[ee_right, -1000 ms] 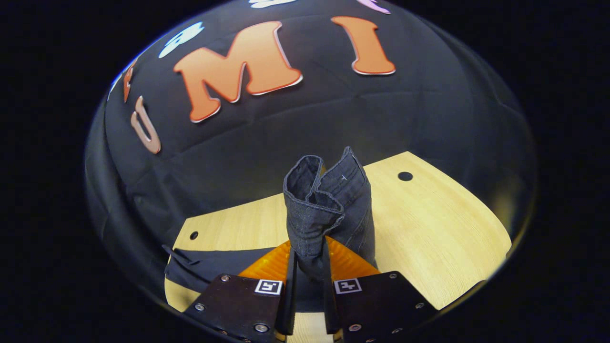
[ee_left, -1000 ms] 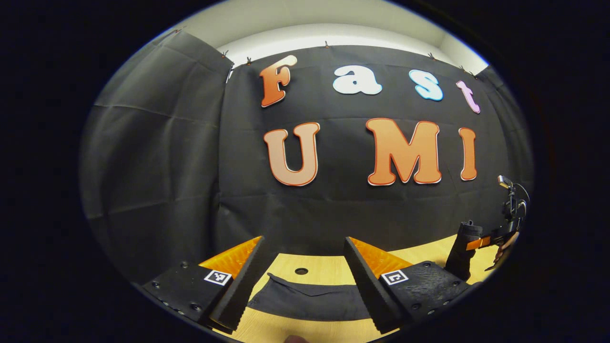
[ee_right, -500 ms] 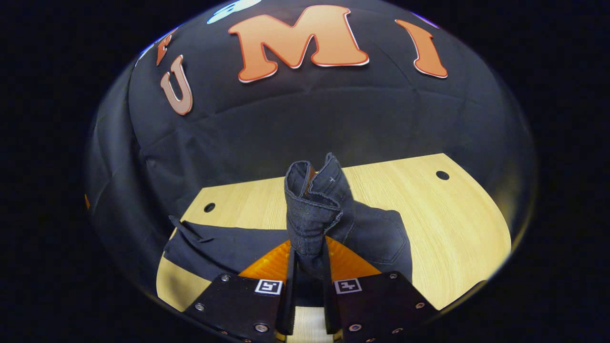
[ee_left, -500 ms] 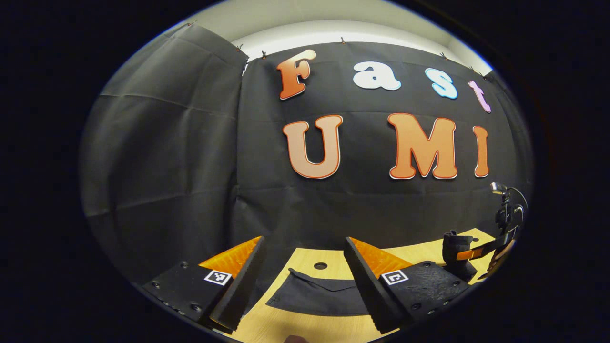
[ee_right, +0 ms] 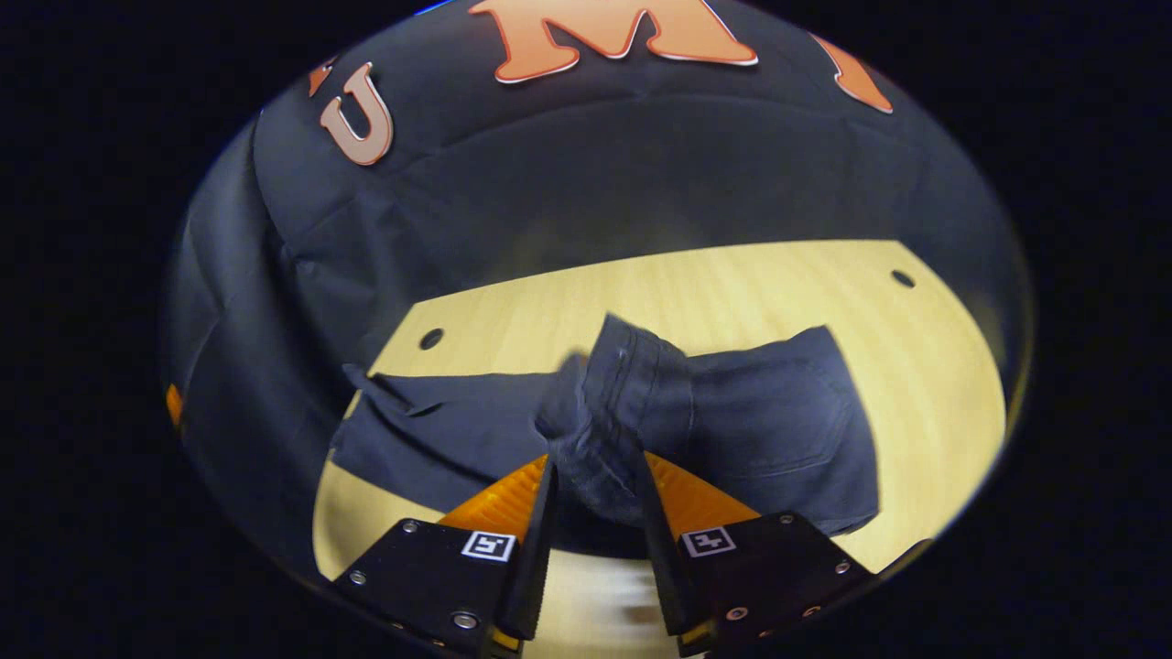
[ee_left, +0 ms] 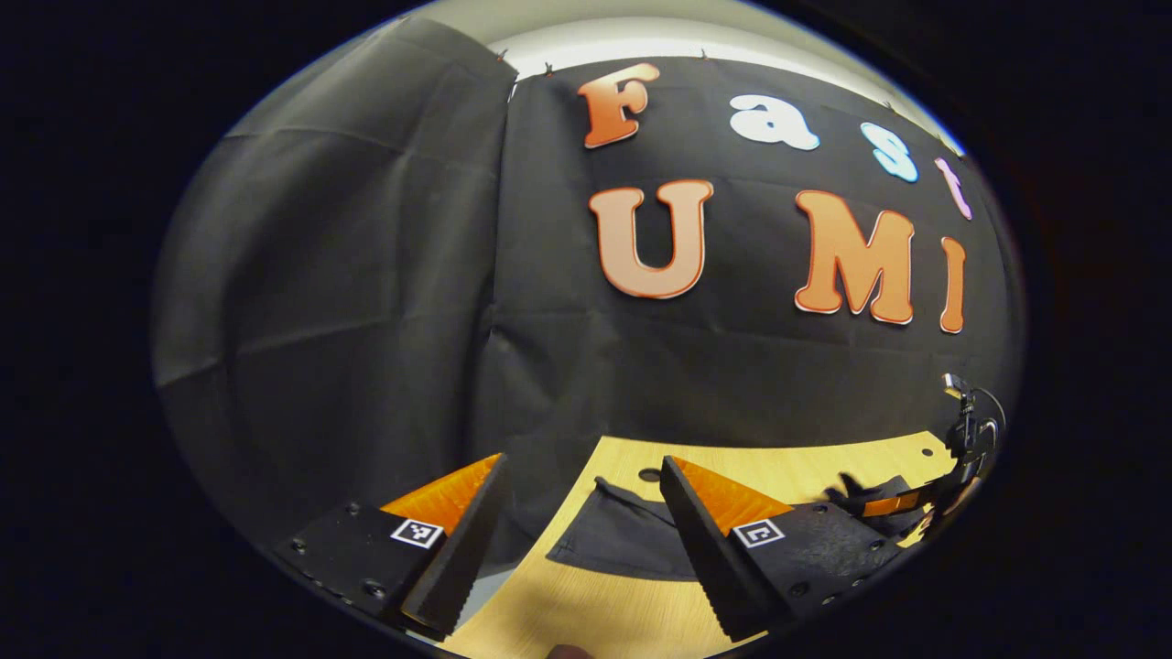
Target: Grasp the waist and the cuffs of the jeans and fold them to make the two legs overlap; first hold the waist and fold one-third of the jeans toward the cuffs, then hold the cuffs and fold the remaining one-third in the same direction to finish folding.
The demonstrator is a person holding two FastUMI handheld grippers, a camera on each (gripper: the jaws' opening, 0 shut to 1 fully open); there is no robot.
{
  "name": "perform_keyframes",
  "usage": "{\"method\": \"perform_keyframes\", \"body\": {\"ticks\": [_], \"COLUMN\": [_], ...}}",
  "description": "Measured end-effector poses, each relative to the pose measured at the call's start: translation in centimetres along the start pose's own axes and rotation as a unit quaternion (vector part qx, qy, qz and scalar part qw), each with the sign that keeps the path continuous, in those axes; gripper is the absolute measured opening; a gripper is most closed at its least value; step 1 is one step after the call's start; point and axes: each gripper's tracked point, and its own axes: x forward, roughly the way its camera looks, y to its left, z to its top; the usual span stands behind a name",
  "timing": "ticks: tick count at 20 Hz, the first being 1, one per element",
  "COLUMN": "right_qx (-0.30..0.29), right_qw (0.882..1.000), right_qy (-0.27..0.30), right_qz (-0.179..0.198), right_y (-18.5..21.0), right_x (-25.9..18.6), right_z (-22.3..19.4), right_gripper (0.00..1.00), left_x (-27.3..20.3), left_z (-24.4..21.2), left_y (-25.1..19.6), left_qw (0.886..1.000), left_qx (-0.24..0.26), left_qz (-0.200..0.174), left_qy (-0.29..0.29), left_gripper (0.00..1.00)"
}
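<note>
Dark denim jeans (ee_right: 769,430) lie across the light wooden table (ee_right: 732,284). Their waist end is folded over onto the legs, which stretch off to the left (ee_right: 439,430). My right gripper (ee_right: 595,467) is low over the table with the bunched waistband between both fingers, touching each. My left gripper (ee_left: 582,462) hangs open above the table's left end with nothing between its fingers. The cuff end of the jeans (ee_left: 613,540) lies flat just beyond and below it. In the left gripper view the right gripper (ee_left: 902,503) sits far right on the dark cloth.
The black booth cloth stands close behind the table and on the left. Small round holes mark the tabletop (ee_right: 431,339) (ee_right: 903,277). Bare wood lies behind and to the right of the jeans. The table's left edge (ee_left: 568,494) is near my left gripper.
My right gripper has come down and laid the raised waist over the legs, and its jaws stand a little wider. The left gripper view has swung left, still open.
</note>
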Motion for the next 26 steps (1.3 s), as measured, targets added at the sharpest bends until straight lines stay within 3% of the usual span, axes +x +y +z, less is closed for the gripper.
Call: {"method": "perform_keyframes", "body": {"ticks": [4, 7, 8, 9, 10, 12, 19, 23, 26], "right_qx": [-0.017, -0.024, -0.026, -0.027, -0.028, -0.032, -0.033, -0.017, -0.007], "right_qw": [1.0, 0.999, 0.999, 0.998, 0.998, 0.996, 0.989, 0.987, 0.986], "right_qy": [-0.01, -0.035, -0.042, -0.05, -0.06, -0.08, -0.114, -0.118, -0.118], "right_qz": [0.007, -0.006, -0.012, -0.018, -0.024, -0.04, -0.092, -0.111, -0.121], "right_y": [0.4, -0.7, -1.3, -1.8, -2.4, -3.8, -8.1, -10.0, -11.0], "right_x": [-1.4, -3.1, -3.8, -4.6, -5.4, -7.2, -12.7, -14.4, -15.0], "right_z": [0.1, 1.5, 1.9, 2.4, 2.8, 3.8, 4.4, 3.7, 3.1], "right_gripper": [0.58, 0.67, 0.72, 0.68, 0.81, 0.85, 0.89, 0.9, 0.9], "left_x": [2.5, 4.6, 5.5, 6.5, 7.2, 8.7, 11.9, 14.2, 16.2], "left_z": [-3.6, -8.1, -9.7, -11.4, -12.8, -15.5, -20.4, -23.6, -24.4], "left_y": [0.7, 0.6, 0.3, -0.2, -0.3, 0.2, 2.6, 2.8, 4.4], "left_qw": [0.998, 0.985, 0.977, 0.967, 0.957, 0.938, 0.857, 0.825, 0.815], "left_qx": [-0.029, -0.077, -0.097, -0.117, -0.135, -0.16, -0.239, -0.241, -0.236], "left_qz": [0.002, 0.003, 0.002, 0.003, 0.003, 0.014, 0.062, 0.098, 0.13], "left_qy": [0.063, 0.156, 0.191, 0.225, 0.257, 0.309, 0.453, 0.502, 0.513], "left_gripper": [0.98, 0.98, 0.98, 0.98, 0.96, 0.98, 0.98, 0.98, 0.99]}}
